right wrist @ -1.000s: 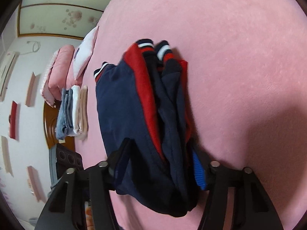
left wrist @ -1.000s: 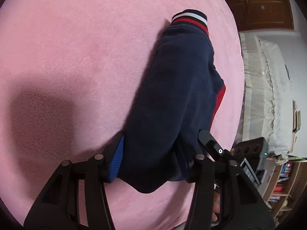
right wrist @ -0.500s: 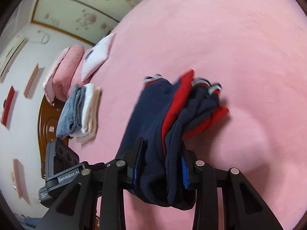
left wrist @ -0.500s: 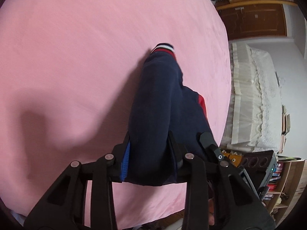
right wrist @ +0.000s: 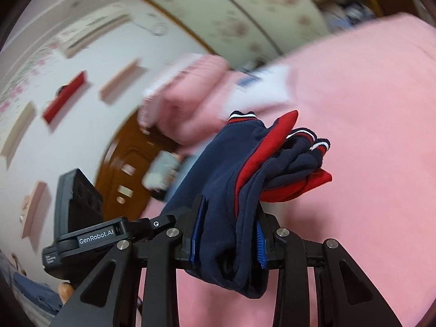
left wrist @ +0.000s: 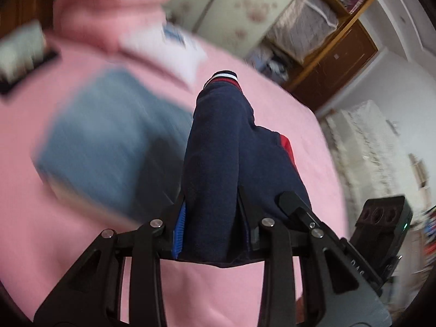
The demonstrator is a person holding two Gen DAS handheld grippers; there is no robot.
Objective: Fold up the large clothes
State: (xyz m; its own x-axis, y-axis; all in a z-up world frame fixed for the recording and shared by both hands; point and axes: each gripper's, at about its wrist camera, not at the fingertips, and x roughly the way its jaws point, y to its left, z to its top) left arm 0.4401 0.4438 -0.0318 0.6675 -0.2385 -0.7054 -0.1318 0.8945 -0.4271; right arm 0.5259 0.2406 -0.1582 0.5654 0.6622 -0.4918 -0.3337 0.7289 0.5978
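1. Left wrist: my left tool [left wrist: 211,226] is clamped on the folded navy garment [left wrist: 220,147], lifted over the pink bed [left wrist: 54,245], near a blurred blue folded stack [left wrist: 109,147].
2. Right wrist: my right tool [right wrist: 229,234] grips its bunched edge; folding looks done, stacking remains.

"GenRobot.AI" reads in white on the black device [right wrist: 92,238] at eight o'clock in the right wrist view. The blue print on the white pillow [left wrist: 174,34] is too blurred to read.
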